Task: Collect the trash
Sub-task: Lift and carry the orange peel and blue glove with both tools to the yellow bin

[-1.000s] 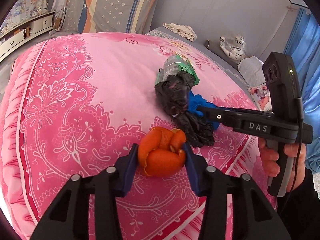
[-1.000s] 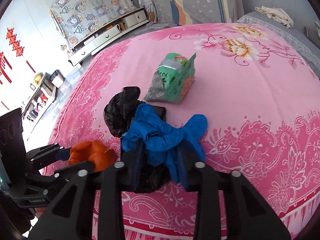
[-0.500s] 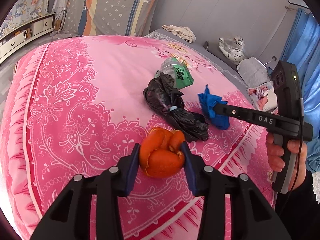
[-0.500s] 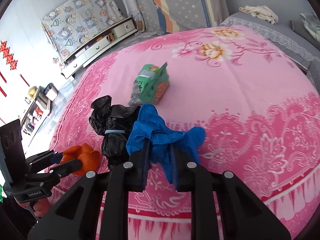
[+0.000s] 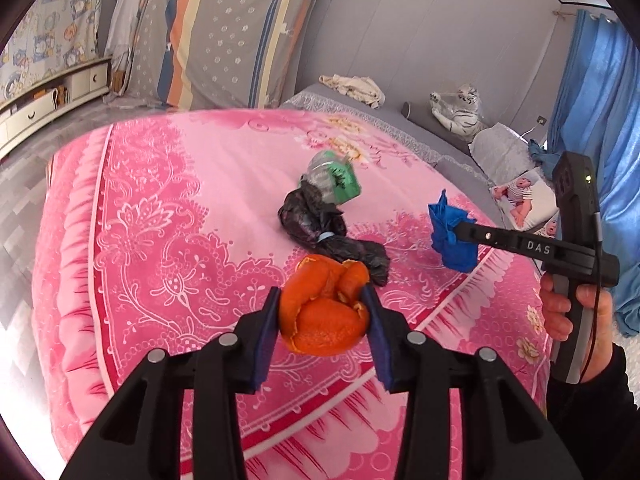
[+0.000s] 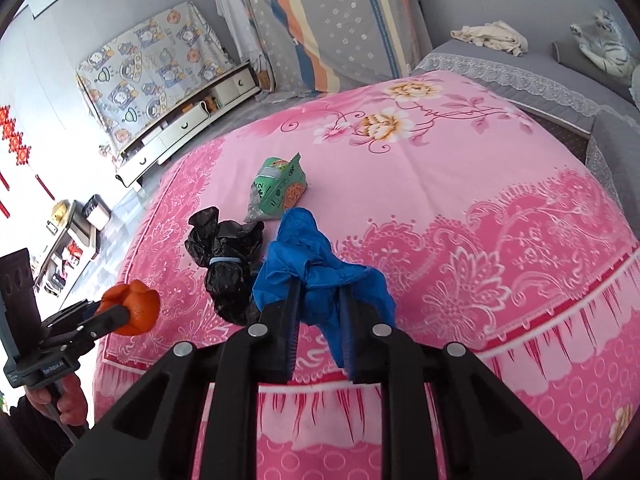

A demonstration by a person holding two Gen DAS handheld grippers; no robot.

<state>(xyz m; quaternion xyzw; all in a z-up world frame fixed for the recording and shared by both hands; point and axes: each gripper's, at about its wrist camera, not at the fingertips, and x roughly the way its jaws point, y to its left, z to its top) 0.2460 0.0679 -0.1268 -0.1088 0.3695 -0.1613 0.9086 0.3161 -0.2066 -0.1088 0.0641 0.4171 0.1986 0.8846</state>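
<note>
I have the left hand-held gripper [image 5: 322, 316] clamped partway closed on the orange peel [image 5: 324, 307], a curled, bright orange shell with ragged torn edges and a dimpled skin, its pale inner side showing at the folds; it is held clear above the pink bed cover [image 5: 160, 216], just nearer to me than the black bag [image 5: 320, 226]. My right hand-held gripper [image 6: 318, 320] is pinched almost fully closed on the blue glove [image 6: 316, 264], a crumpled, matte blue bundle whose loose ends flop out on both sides of the fingers; it hangs off the cover, to the right of the black bag. The black bag itself lies on the cover, a wrinkled, glossy plastic twist cinched by a pale blue band round its middle. Just beyond the black bag, touching it as far as I can tell, lies the green snack packet [image 6: 278, 192], torn open, with a silvery inside and a zigzag cut edge. A hand [image 5: 568, 308] grips the right tool's handle, well to the right of the bag
</note>
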